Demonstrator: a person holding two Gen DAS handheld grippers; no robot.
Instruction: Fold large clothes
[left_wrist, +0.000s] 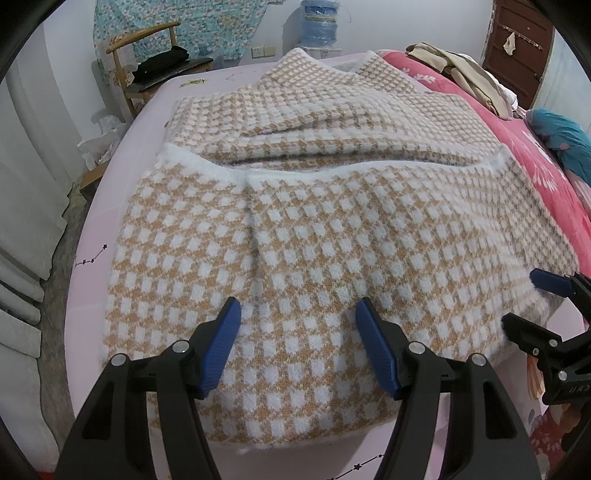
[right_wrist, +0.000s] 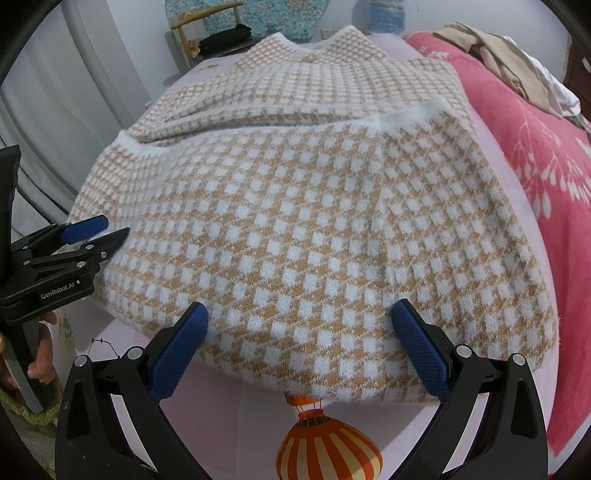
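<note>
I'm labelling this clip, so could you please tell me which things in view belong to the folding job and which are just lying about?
For the job:
- checked sweater, lower half folded up
- left gripper, open
- right gripper, open

Lying about:
- red blanket
- beige clothes
- wooden chair
- teal garment

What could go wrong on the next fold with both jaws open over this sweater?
1. The checked sweater is thick and fuzzy; the left gripper, jaws open, might pinch only the top layer, so the fold slides apart.
2. The folded-up hem lies loose and uneven, so lifting could drag it askew.
3. The right gripper works near the bed edge; the sweater could slip off.
</note>
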